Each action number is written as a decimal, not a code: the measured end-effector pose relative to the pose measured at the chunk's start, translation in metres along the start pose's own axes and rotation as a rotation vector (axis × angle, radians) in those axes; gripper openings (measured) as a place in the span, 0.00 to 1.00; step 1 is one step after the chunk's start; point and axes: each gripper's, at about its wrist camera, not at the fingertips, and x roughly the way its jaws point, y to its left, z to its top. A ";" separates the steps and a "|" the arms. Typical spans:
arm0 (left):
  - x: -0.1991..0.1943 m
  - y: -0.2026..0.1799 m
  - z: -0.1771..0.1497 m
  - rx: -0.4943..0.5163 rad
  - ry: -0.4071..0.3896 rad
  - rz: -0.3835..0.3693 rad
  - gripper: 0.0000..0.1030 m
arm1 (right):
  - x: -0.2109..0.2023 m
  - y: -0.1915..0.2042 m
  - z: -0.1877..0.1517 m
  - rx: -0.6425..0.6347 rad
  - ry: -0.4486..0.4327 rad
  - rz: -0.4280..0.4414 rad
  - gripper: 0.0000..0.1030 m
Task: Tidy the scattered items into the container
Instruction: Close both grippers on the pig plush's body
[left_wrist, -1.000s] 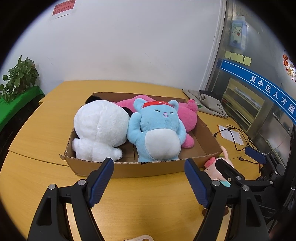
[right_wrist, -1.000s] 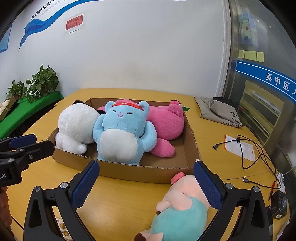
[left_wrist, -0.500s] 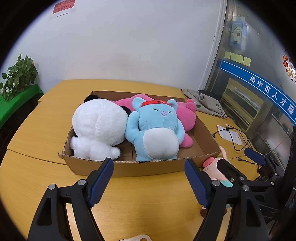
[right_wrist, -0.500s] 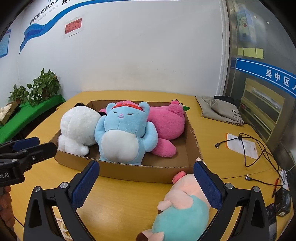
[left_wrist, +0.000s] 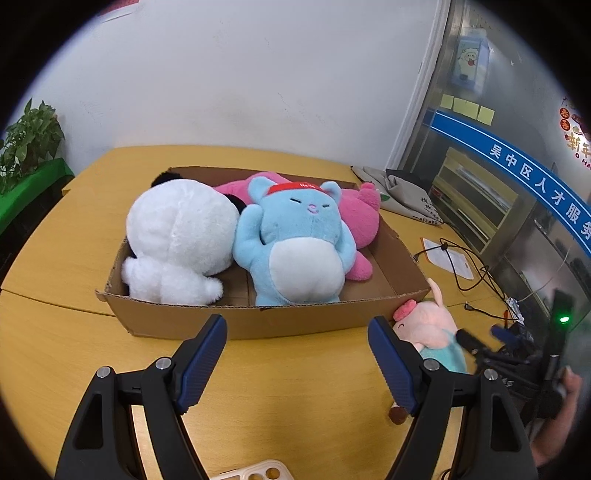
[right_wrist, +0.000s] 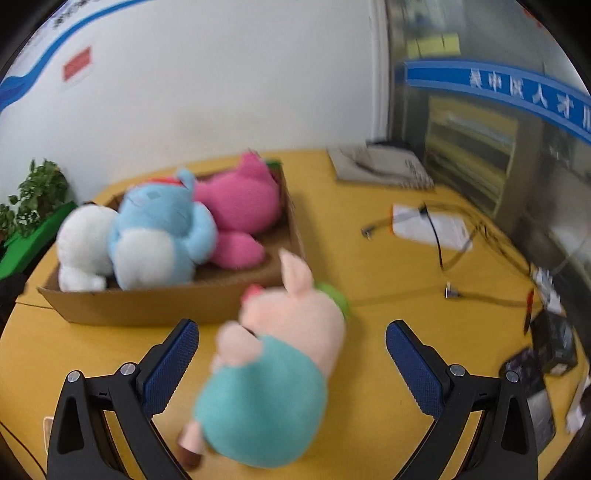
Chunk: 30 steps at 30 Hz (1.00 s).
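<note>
Right gripper (right_wrist: 291, 352) spread wide around pig plush (right_wrist: 273, 373) beside cardboard box (right_wrist: 147, 304), gripping nothing – left gripper (left_wrist: 297, 356) likewise unclenched. Risk: shallow pinch slipping off soft fabric.

Soft plush toys – 4: white (left_wrist: 177, 236) | light-blue bear (left_wrist: 299, 243) | hot-pink (left_wrist: 360, 218) | pale-pink pig in teal (right_wrist: 273, 369) – shallow brown cardboard box (left_wrist: 295, 321): 1

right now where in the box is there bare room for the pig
Bare floor shows in the cardboard box at its right front corner, between the blue plush, pink plush and right wall. The left side is crowded by the white plush. The pig plush lies outside.
</note>
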 end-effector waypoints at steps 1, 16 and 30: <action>0.002 -0.002 -0.001 0.001 0.005 -0.008 0.77 | 0.011 -0.005 -0.006 0.020 0.042 0.012 1.00; 0.047 -0.059 0.001 0.101 0.125 -0.252 0.77 | 0.019 0.020 -0.055 -0.122 0.113 0.334 0.75; 0.118 -0.118 -0.012 0.230 0.339 -0.393 0.60 | -0.011 0.030 -0.078 -0.286 0.031 0.454 0.69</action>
